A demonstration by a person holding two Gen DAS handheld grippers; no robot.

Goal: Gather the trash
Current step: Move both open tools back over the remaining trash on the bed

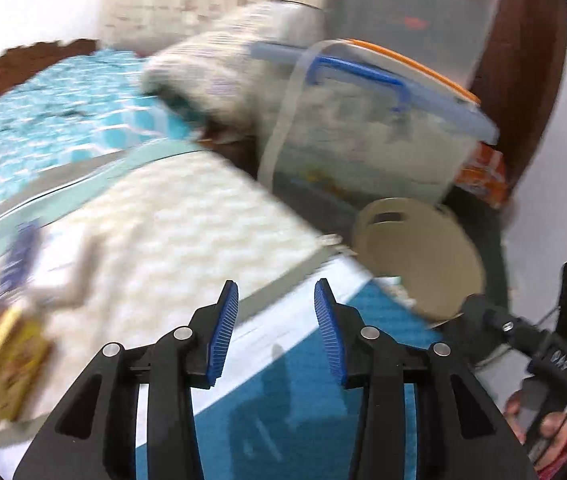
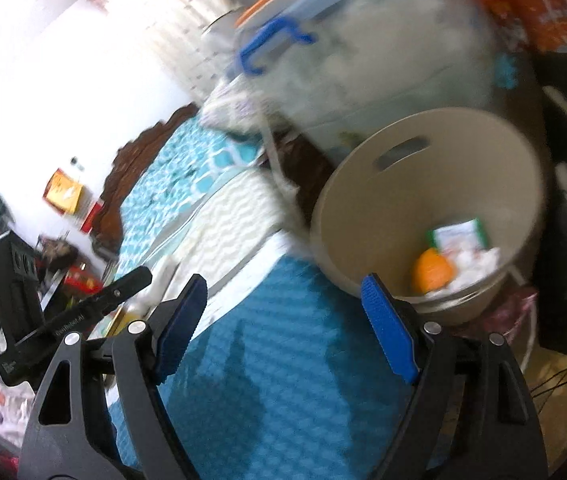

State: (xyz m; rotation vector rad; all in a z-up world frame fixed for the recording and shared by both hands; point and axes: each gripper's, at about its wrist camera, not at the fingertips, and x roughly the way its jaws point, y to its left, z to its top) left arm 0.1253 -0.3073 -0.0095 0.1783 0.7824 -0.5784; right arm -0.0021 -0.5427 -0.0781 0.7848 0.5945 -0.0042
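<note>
A beige round bin (image 2: 423,200) stands on the floor beside the bed; inside lie an orange piece (image 2: 431,272), a white-and-green packet (image 2: 461,236) and crumpled white paper (image 2: 475,264). My right gripper (image 2: 283,316) hovers over the teal bedding just left of the bin, open, nothing between its blue pads. The left gripper (image 1: 276,320) is over the bed edge, jaws partly apart and empty, with the bin (image 1: 419,256) ahead to its right. A yellow packet (image 1: 7,364) and a purple wrapper (image 1: 19,256) lie blurred on the bed at far left.
A clear storage box (image 1: 367,128) with a blue handle (image 2: 271,40) and another tub on top stand behind the bin. Orange bags (image 2: 543,16) lie at the back. A cream quilt (image 1: 187,216) and teal patterned blanket (image 1: 55,108) cover the bed.
</note>
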